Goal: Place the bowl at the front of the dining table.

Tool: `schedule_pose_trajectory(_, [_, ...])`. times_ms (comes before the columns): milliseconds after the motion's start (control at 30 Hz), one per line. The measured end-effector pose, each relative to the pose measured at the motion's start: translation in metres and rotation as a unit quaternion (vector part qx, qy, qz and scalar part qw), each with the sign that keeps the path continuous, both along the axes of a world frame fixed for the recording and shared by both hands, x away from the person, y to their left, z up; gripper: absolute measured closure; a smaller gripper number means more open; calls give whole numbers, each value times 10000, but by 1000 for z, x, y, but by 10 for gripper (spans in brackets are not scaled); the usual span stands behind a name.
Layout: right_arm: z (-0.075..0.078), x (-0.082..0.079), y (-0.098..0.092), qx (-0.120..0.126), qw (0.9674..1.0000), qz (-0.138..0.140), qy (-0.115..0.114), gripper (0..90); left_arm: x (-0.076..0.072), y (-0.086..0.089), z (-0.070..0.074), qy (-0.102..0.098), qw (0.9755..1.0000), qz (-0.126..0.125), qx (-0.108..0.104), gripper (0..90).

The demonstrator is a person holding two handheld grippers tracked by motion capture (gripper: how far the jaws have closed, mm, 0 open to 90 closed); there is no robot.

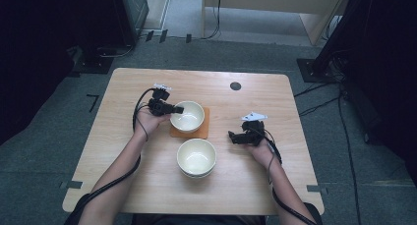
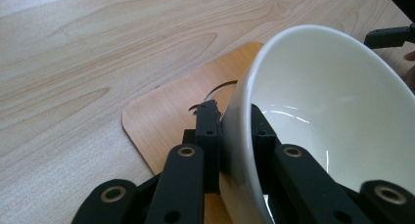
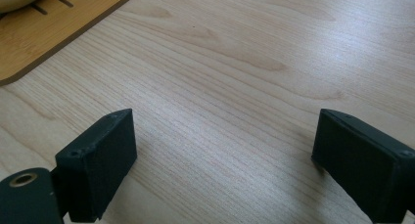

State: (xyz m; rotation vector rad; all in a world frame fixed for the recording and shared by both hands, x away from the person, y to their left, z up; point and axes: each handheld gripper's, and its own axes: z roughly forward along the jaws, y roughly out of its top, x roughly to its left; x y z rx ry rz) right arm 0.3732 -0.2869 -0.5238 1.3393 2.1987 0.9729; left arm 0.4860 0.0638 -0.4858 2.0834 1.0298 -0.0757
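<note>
- Left gripper (image 1: 173, 109): held level from left, forearm angled in from near-left; jaws clamped on rim of far bowl (image 1: 187, 116), one jaw inside, one outside (left gripper view (image 2: 234, 136)).
- Far bowl: tilted in left gripper view (image 2: 323, 111), over orange mat (image 1: 202, 131) at table centre.
- Right gripper (image 1: 231, 136): level, pointing left, w/ hand near right side; jaws wide apart, nothing between, bare wood below (image 3: 220, 150).
- Near bowls (image 1: 196, 157): stacked, just near of mat, apart from both grippers.
- Table (image 1: 147, 185): open wood left, right & near; black round cap (image 1: 235, 86) by far edge.
</note>
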Motion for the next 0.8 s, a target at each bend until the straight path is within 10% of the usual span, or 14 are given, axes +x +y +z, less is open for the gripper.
schedule_pose_trajectory(800, [0,-1,0,6,10000,17,3,85,-5,4,5,206,9997,-60,-114,475])
